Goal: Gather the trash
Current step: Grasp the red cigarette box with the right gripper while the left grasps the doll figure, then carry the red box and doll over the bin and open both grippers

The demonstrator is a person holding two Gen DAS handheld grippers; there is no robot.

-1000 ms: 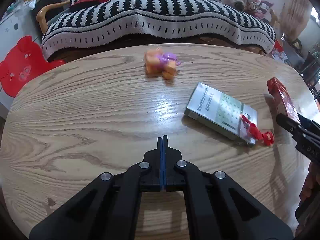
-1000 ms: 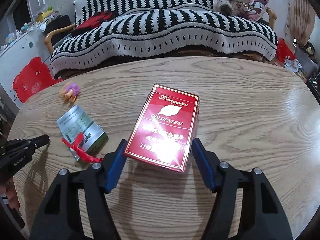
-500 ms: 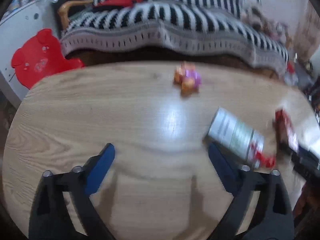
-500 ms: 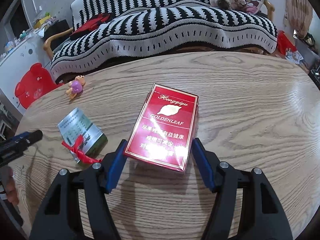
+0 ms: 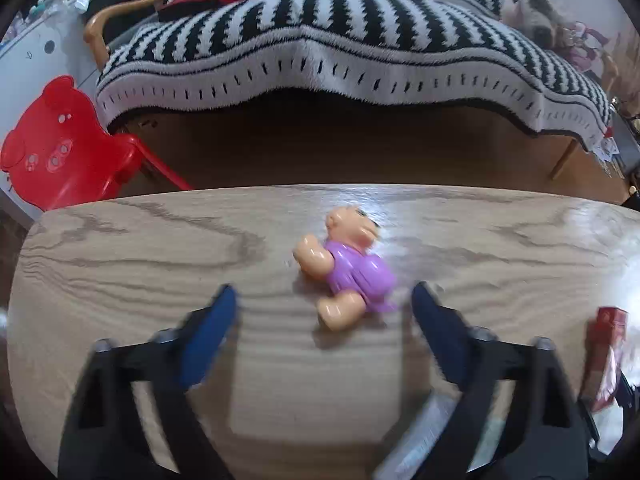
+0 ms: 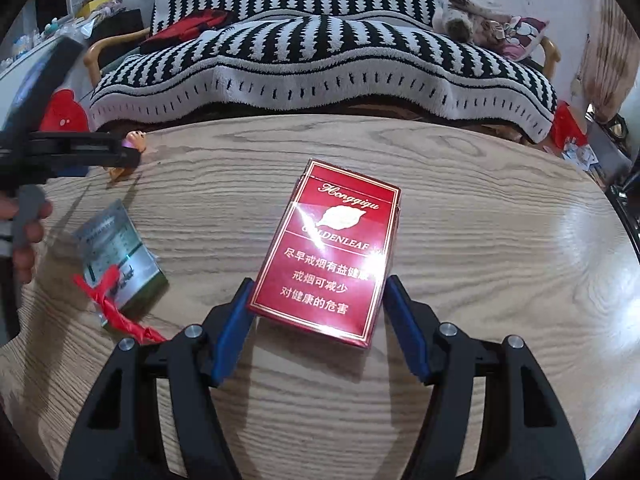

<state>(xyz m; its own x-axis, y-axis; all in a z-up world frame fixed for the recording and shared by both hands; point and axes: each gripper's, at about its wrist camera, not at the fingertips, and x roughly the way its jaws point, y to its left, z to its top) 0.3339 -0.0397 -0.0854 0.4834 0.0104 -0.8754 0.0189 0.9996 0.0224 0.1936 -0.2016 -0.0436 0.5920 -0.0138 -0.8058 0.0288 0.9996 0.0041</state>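
Table: the oval wood-grain table top (image 6: 480,240) carries everything; no bin or bag for trash shows in either view.
Sofa: a black-and-white striped knitted throw (image 5: 340,40) covers the seat beyond the far table edge, with a red bear-shaped plastic chair (image 5: 52,148) to its left.
Right tool: the right gripper (image 6: 318,308) straddles the near end of the glossy red cardboard cigarette pack (image 6: 332,252), which lies flat on the table. Its blue pads sit just beside the pack's two long sides; I cannot tell whether they press on it.
Left tool: the left gripper (image 5: 324,312) stands with its jaws apart, and they have just been closing in. The small plastic doll in a purple dress (image 5: 346,268) lies on its side just ahead of the tips, near the far table edge, and neither pad touches it.
Silver packet: a flat silver-and-green printed packet (image 6: 118,252) lies left of the red pack, with a twisted red plastic strip (image 6: 116,308) across its near corner; neither tool is on it.
Progress: judged from how things lie, nothing is collected yet. All three pieces rest on the table, one is bracketed, one is being approached and one is untouched.
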